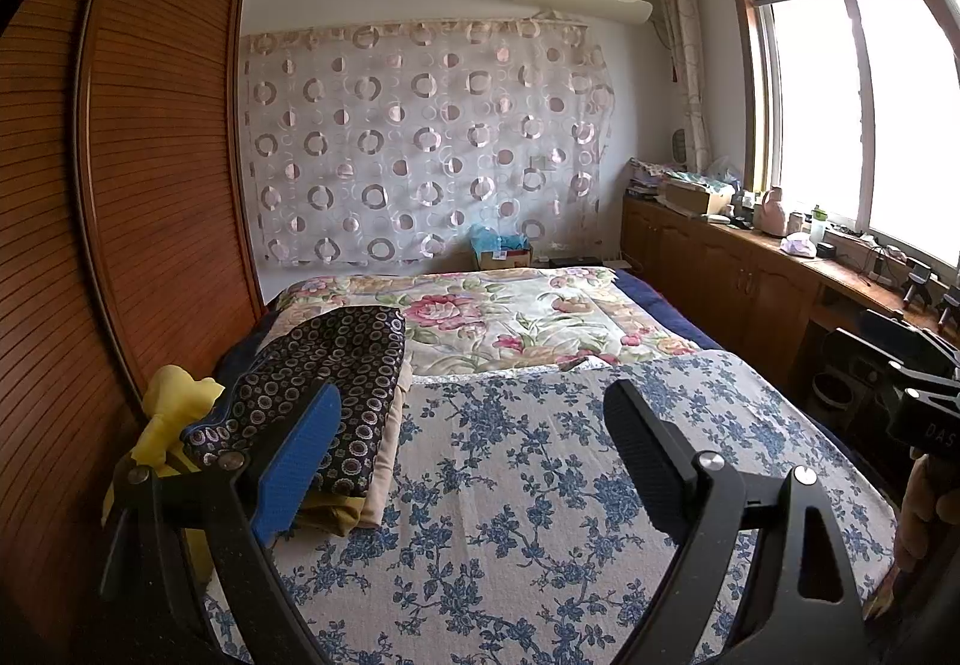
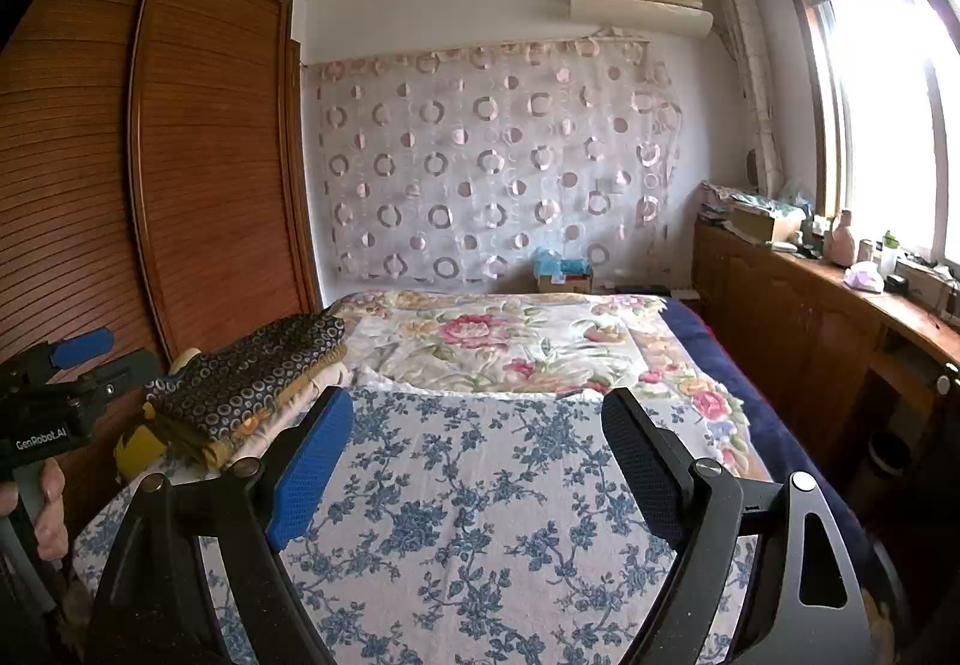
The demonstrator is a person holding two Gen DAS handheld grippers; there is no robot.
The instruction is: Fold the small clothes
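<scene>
Jaws on both tools gape wide with nothing between them. We hold the left gripper and the right gripper above the blue-flowered sheet at the near end of the bed. Clothes sit in a folded stack along the bed's left edge, beside the wardrobe; the top piece is dark with small rings, with tan layers under it. A yellow cloth lies bunched just left of the stack. Neither gripper touches the stack, though the left one's blue pad overlaps it in our left view. Beyond the sheet lies a rose-print quilt. From the right view the left gripper shows at the frame's left edge.
</scene>
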